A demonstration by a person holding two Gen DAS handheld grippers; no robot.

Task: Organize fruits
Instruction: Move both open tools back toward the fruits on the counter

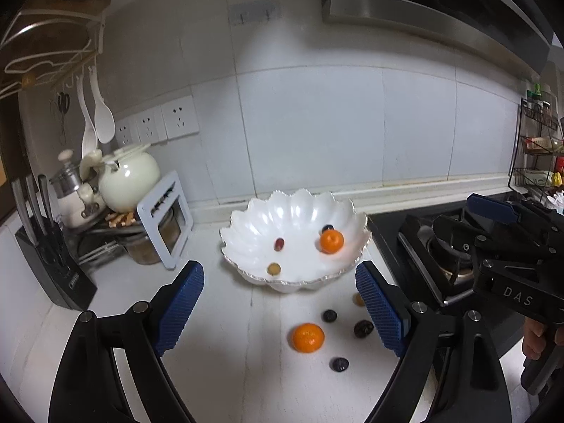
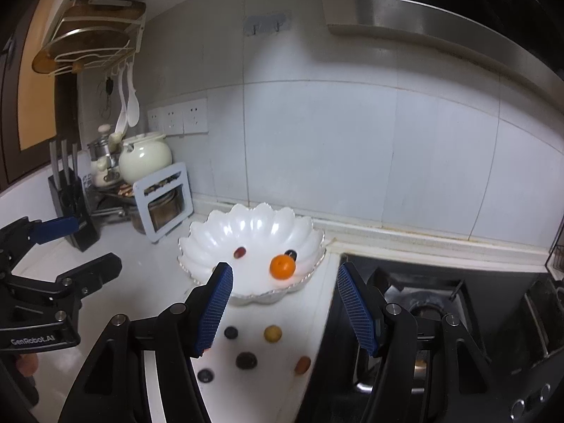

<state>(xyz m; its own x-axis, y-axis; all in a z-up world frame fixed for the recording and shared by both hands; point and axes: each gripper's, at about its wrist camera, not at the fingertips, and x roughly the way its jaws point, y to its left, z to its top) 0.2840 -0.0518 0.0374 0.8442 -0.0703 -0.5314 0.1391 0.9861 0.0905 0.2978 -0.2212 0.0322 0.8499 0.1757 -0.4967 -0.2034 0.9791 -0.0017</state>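
A: Left wrist view first. Left gripper (image 1: 278,303) has jaws spread wide, nothing btwn them, above the counter (image 1: 218,335). Bowl (image 1: 246,218) sits just ahead, white w/ scalloped rim.

B: What's in the bowl?

A: Orange (image 1: 331,241) at the right, a dark grape (image 1: 328,228) touching it behind, a red grape (image 1: 279,244) near the middle, a yellowish one (image 1: 274,268) at the front rim.

B: And loose fruit?

A: On the counter in front of the bowl: second orange (image 1: 307,337), dark grape (image 1: 329,316) just behind it, dark reddish one (image 1: 363,328) beside the right pad, another dark grape (image 1: 339,364) nearest the camera. A tan one (image 1: 359,299) is partly hidden by that pad.

B: Right gripper?

A: In this view it's at the right edge (image 1: 493,225) over the stove (image 1: 440,253), hand (image 1: 539,338) on its grip. Right wrist view shows it better (image 2: 285,303): jaws apart, empty, counter fruit below them, bowl beyond.

B: Same fruit there?

A: Mostly. Yellow grape (image 2: 272,333), dark ones (image 2: 231,332) (image 2: 246,360) (image 2: 205,375), a brownish one (image 2: 302,365) near the stove edge (image 2: 338,317). Second orange is nearly all hidden behind the left pad. Bowl (image 2: 211,232) shows its orange (image 2: 282,266), dark grape (image 2: 291,254), red grape (image 2: 239,252).

B: Left gripper from that side?

A: At the left edge (image 2: 84,243), fingers apart, holding nothing, near the knife block (image 2: 75,218).
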